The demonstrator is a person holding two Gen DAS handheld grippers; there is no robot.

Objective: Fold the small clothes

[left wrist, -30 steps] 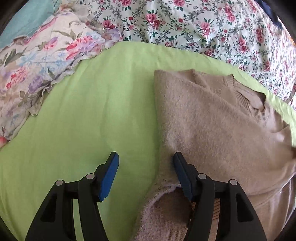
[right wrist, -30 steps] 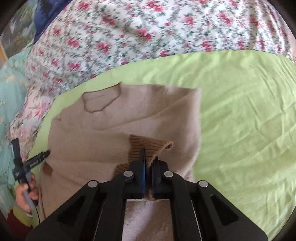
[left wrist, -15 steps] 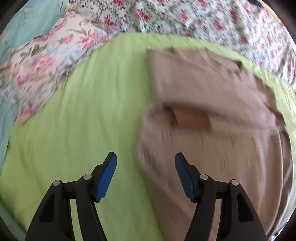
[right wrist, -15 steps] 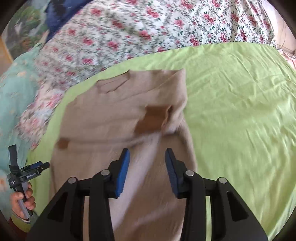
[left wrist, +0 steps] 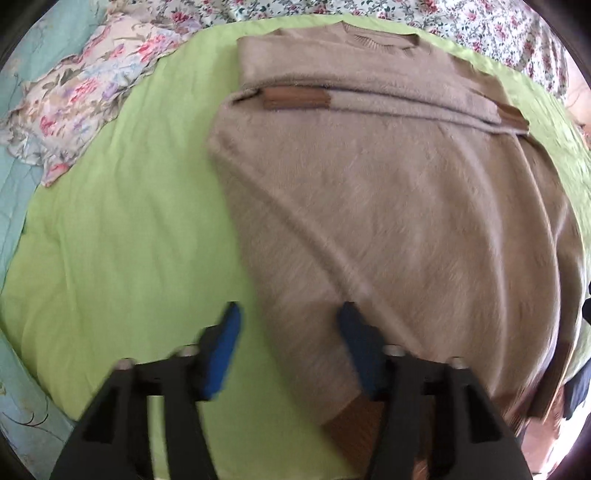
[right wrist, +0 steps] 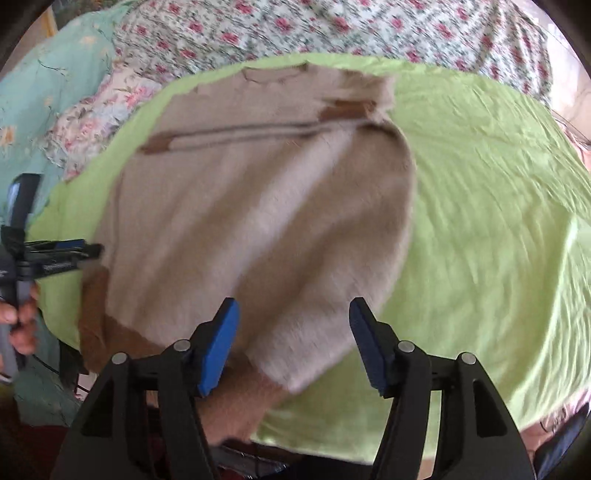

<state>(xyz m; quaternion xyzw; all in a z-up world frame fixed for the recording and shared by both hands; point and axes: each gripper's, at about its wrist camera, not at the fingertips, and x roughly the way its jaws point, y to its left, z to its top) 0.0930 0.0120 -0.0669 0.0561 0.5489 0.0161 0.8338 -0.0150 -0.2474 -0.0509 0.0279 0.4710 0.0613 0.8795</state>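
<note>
A fuzzy beige sweater (left wrist: 388, 192) with brown cuffs and hem lies flat on a lime green sheet (left wrist: 122, 240). Both sleeves are folded across the chest, so the brown cuffs (left wrist: 295, 99) lie over the body. My left gripper (left wrist: 291, 339) is open and empty above the sweater's lower left edge, near the brown hem (left wrist: 354, 421). In the right wrist view the same sweater (right wrist: 258, 206) fills the middle. My right gripper (right wrist: 291, 339) is open and empty above the lower right hem corner. The left gripper (right wrist: 66, 254) also shows there at the left edge.
A floral quilt (left wrist: 443, 18) runs along the far side of the bed. A floral pillow (left wrist: 81, 96) lies at the left on a teal cover (left wrist: 14, 206). The green sheet (right wrist: 498, 221) spreads right of the sweater. The bed's near edge is just below the hem.
My right gripper let go of the brown cuff and opened. Both grippers pulled back from the chest to the hem end of the sweater. The sleeves now lie folded across.
</note>
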